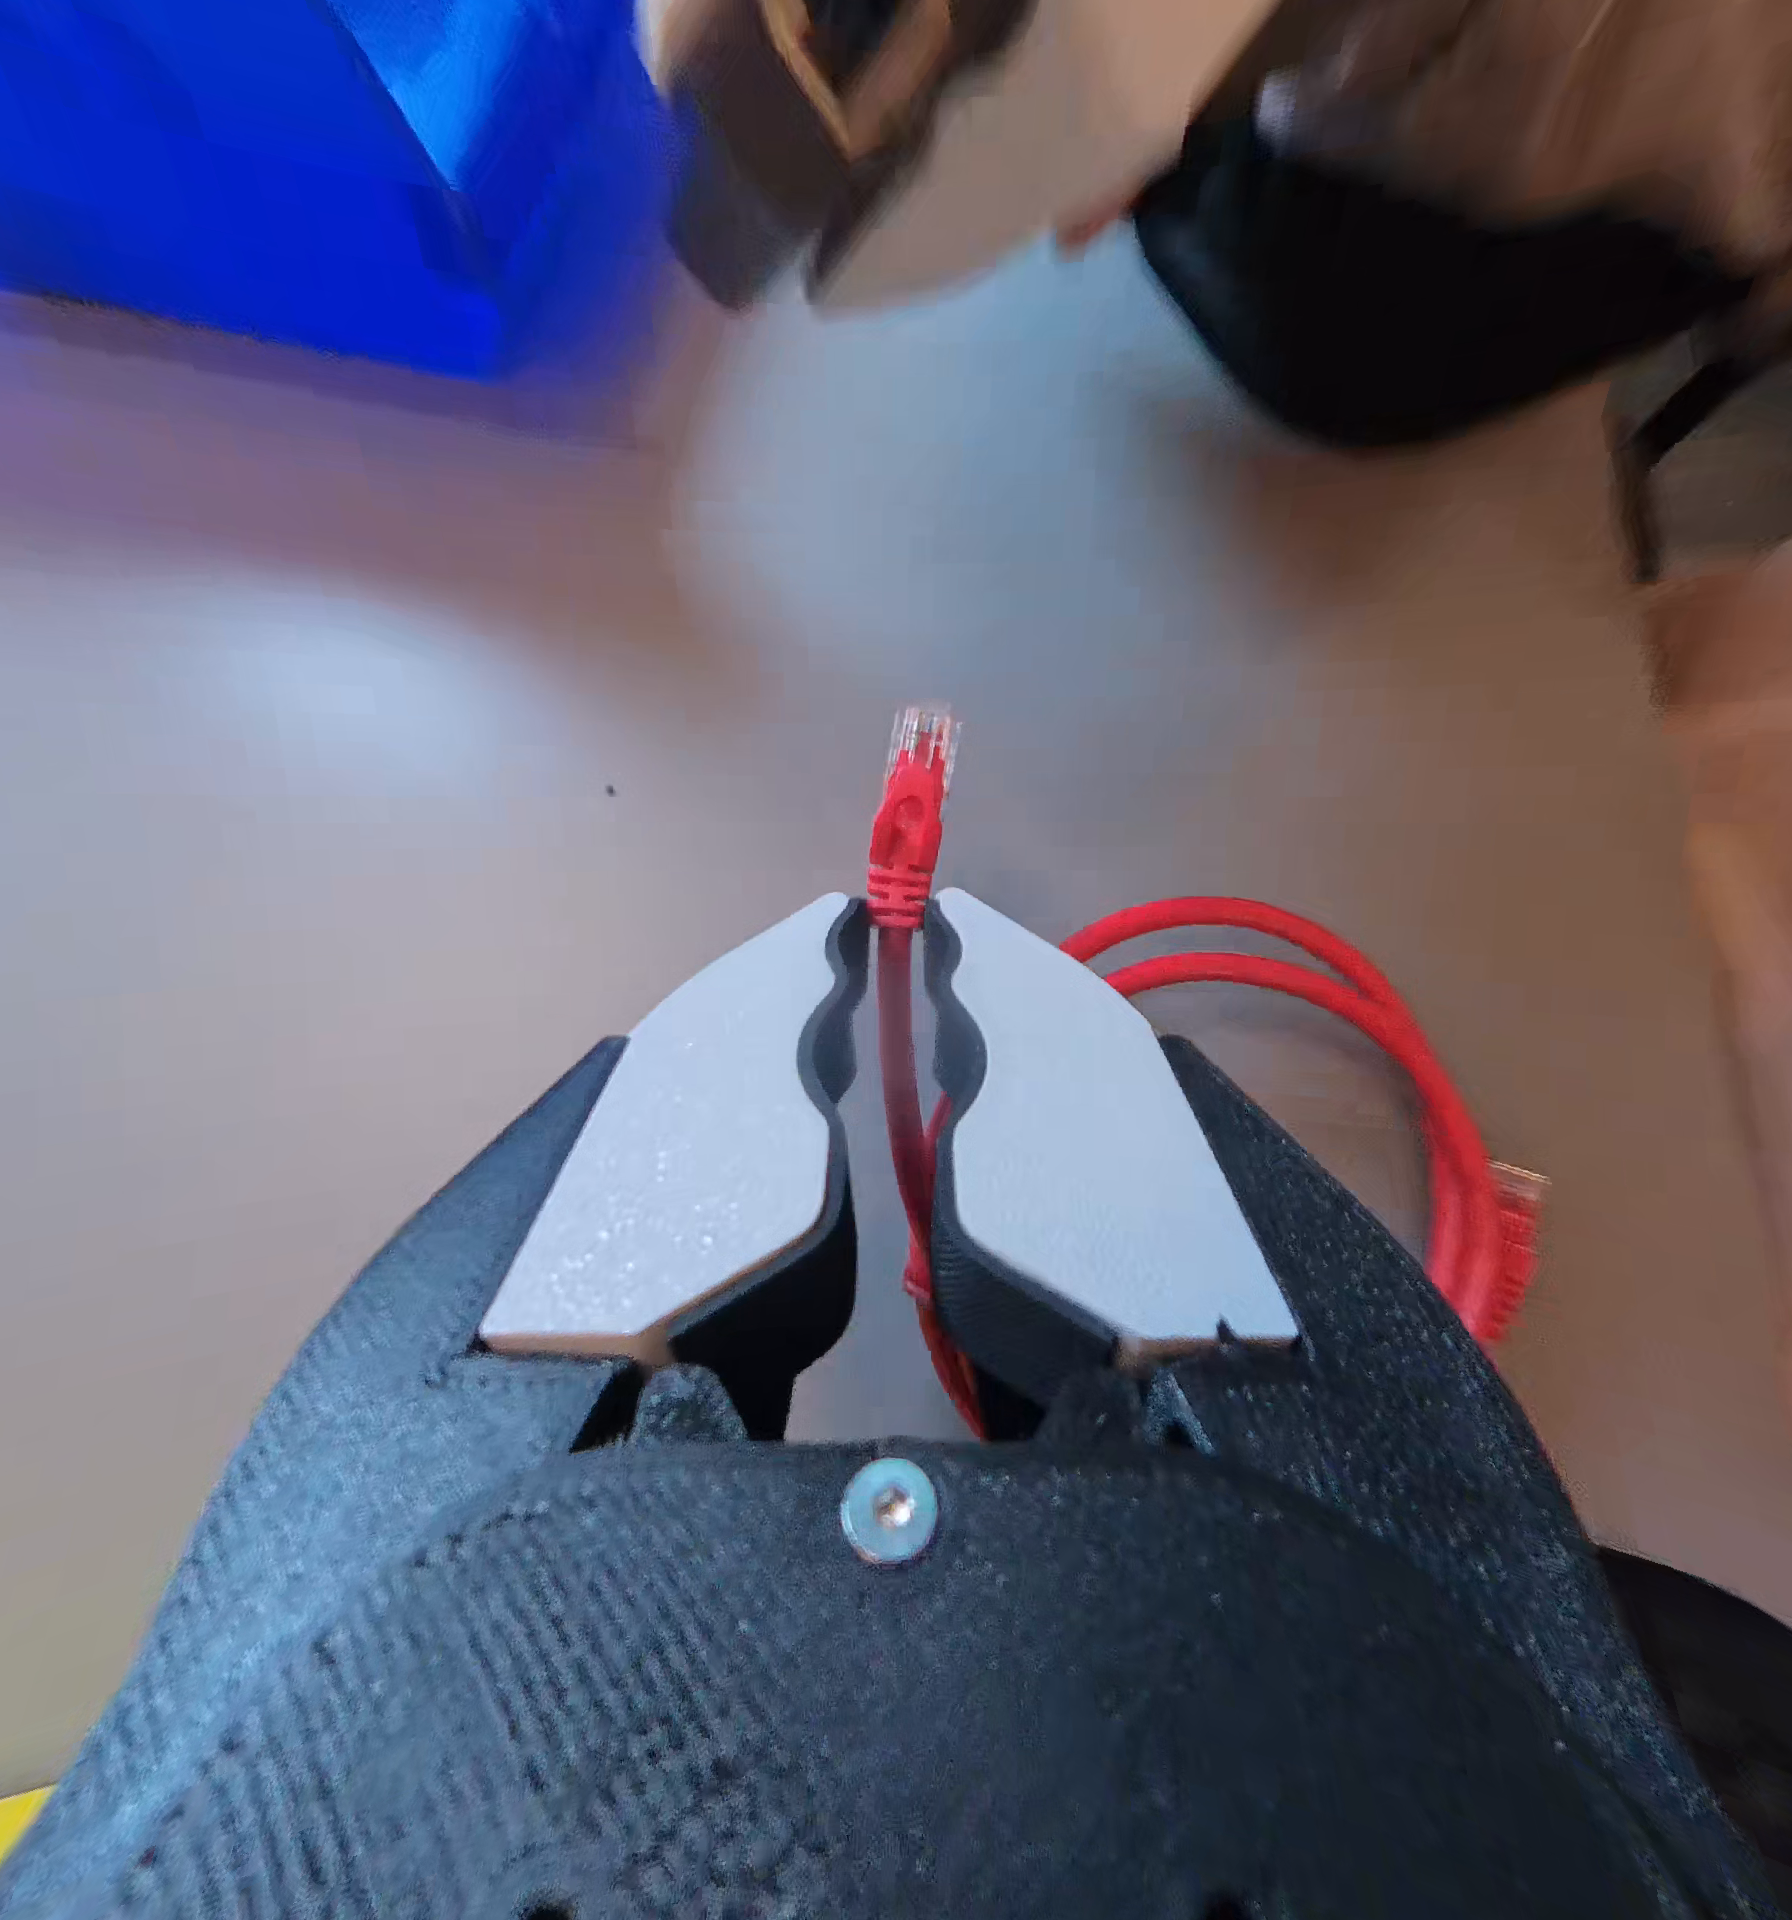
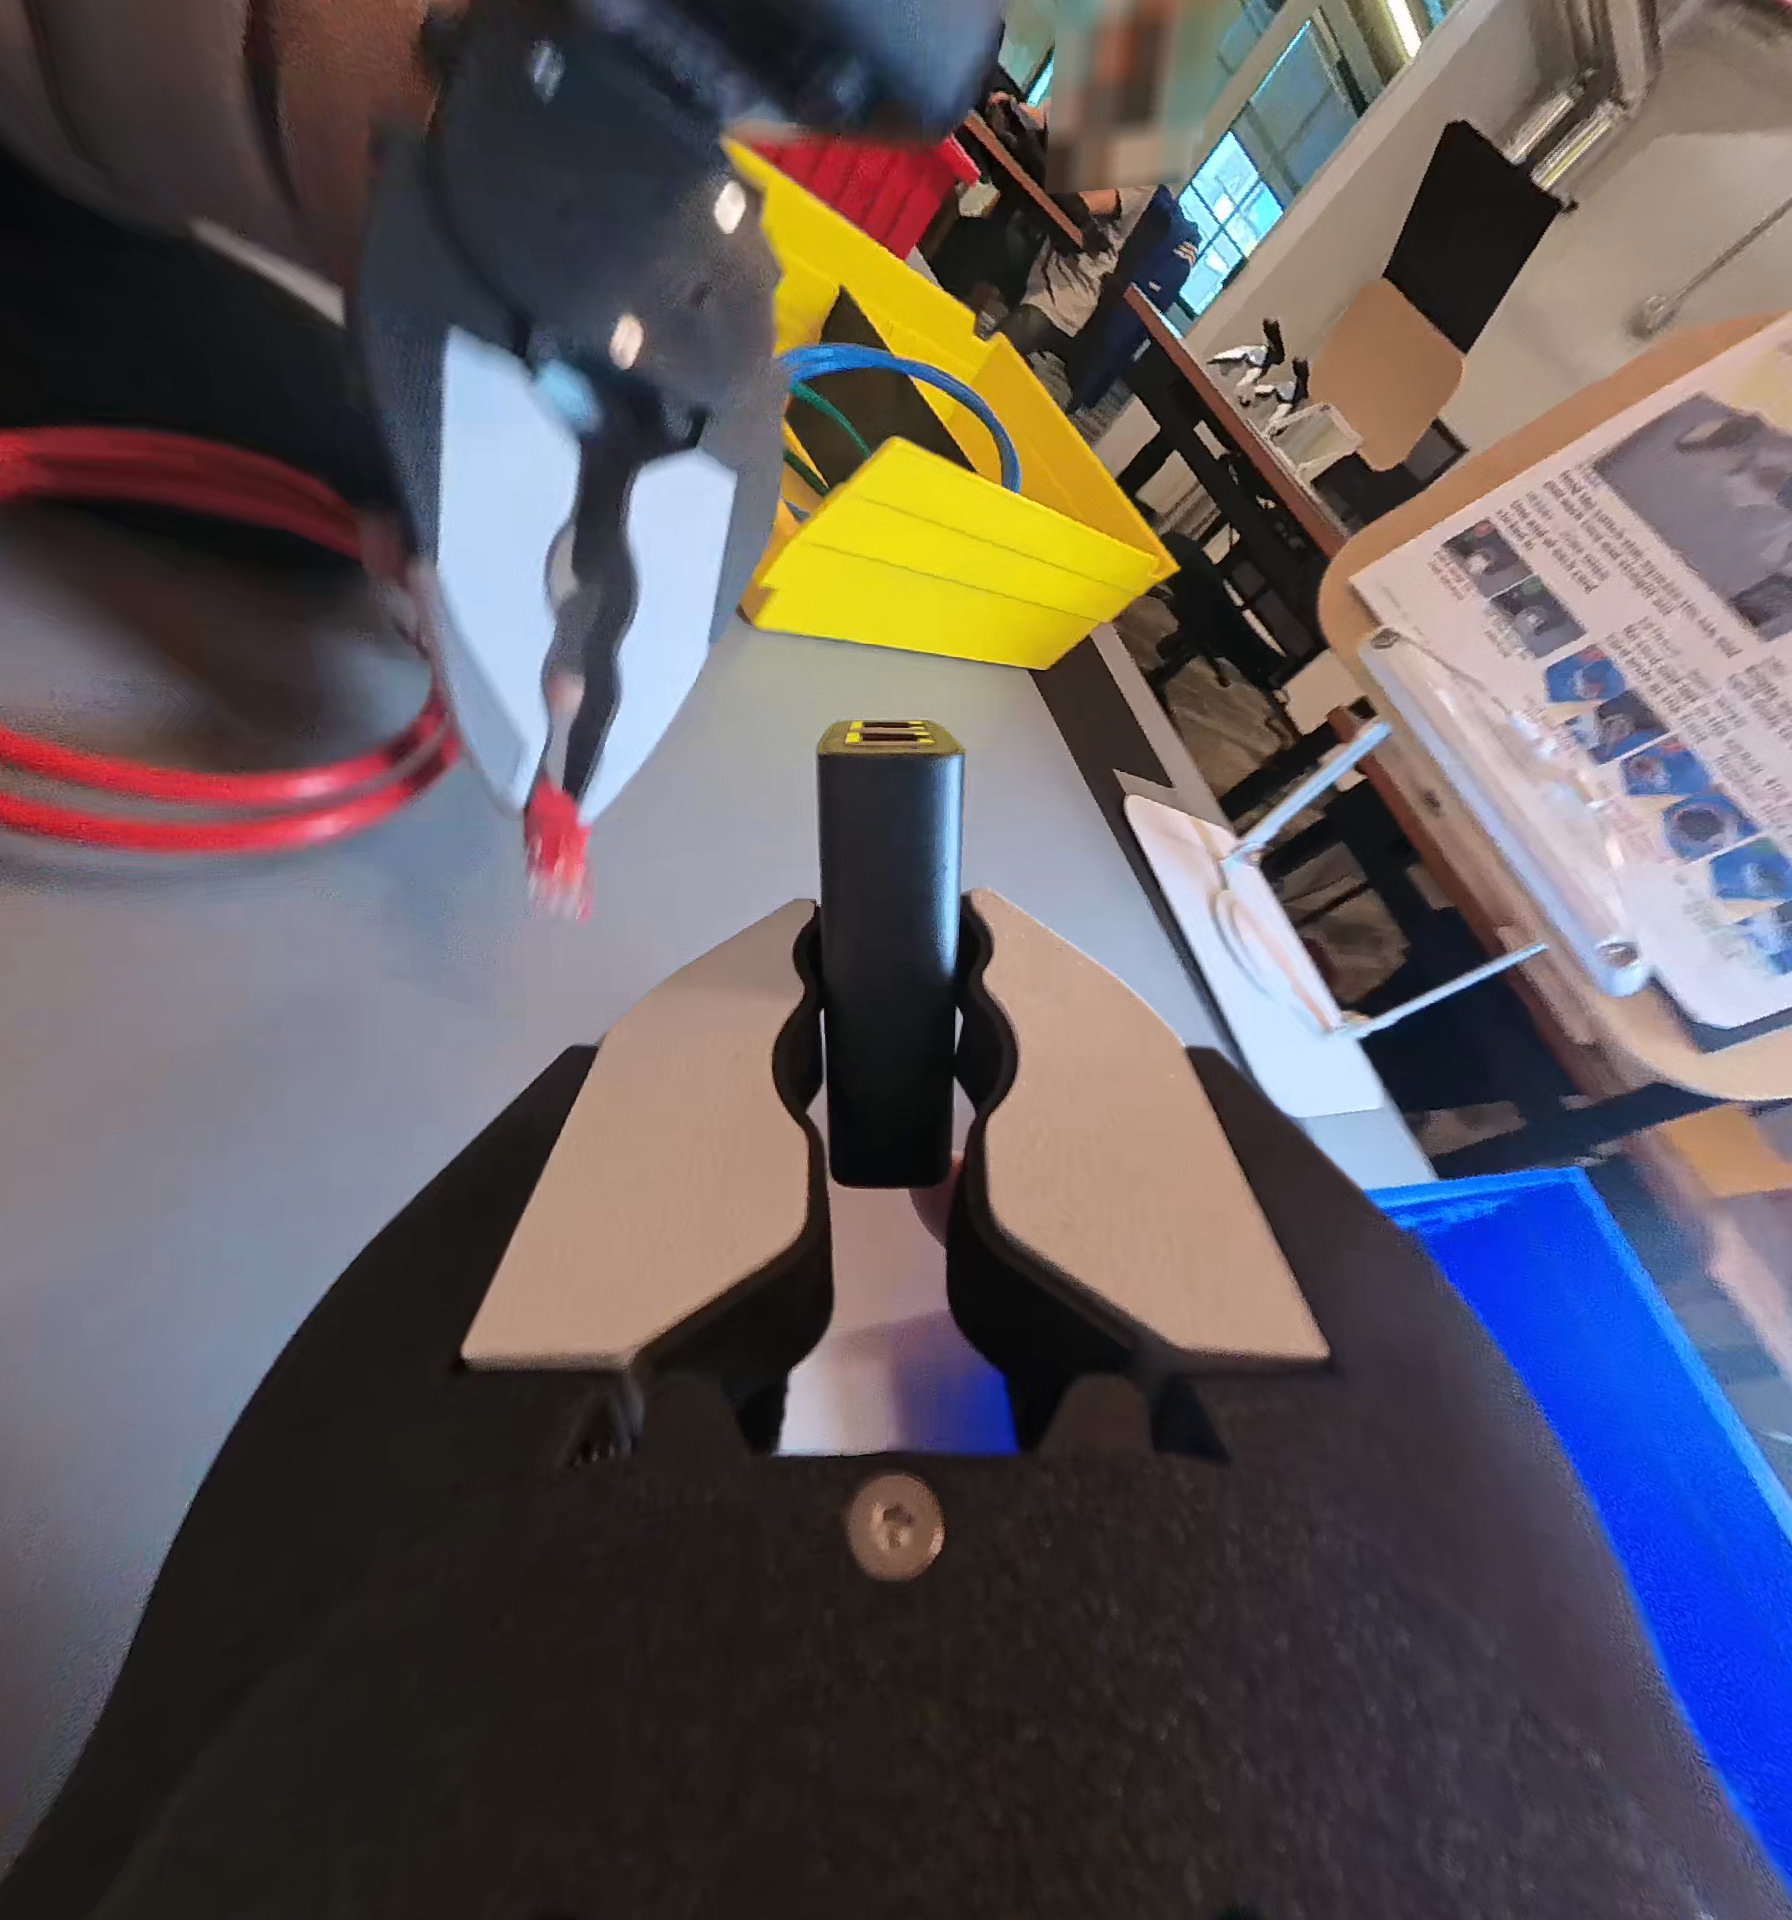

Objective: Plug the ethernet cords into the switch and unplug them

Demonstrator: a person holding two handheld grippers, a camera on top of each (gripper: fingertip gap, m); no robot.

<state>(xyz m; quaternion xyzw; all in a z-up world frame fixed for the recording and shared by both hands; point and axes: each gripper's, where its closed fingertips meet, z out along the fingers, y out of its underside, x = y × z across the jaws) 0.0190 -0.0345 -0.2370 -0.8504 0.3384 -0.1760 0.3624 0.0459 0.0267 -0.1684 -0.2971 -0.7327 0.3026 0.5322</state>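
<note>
My left gripper (image 1: 894,906) is shut on a red ethernet cord (image 1: 904,831) just behind its plug, whose clear tip points forward; the cord's loops (image 1: 1318,987) and its other plug hang to the right. My right gripper (image 2: 890,920) is shut on the black switch (image 2: 889,935), held end-on with its yellow-rimmed ports (image 2: 887,734) facing away. In the right wrist view the left gripper (image 2: 559,800) hangs blurred at upper left, its red plug (image 2: 556,847) pointing down, left of the switch's port end and apart from it.
A yellow bin (image 2: 933,561) holding blue and green cords stands at the grey table's (image 2: 248,1039) far edge. A blue bin (image 2: 1640,1403) is at my right, also at upper left in the left wrist view (image 1: 248,177). An instruction sheet on a stand (image 2: 1640,707) sits right. There is about 10 centimetres between the tips of the two grippers.
</note>
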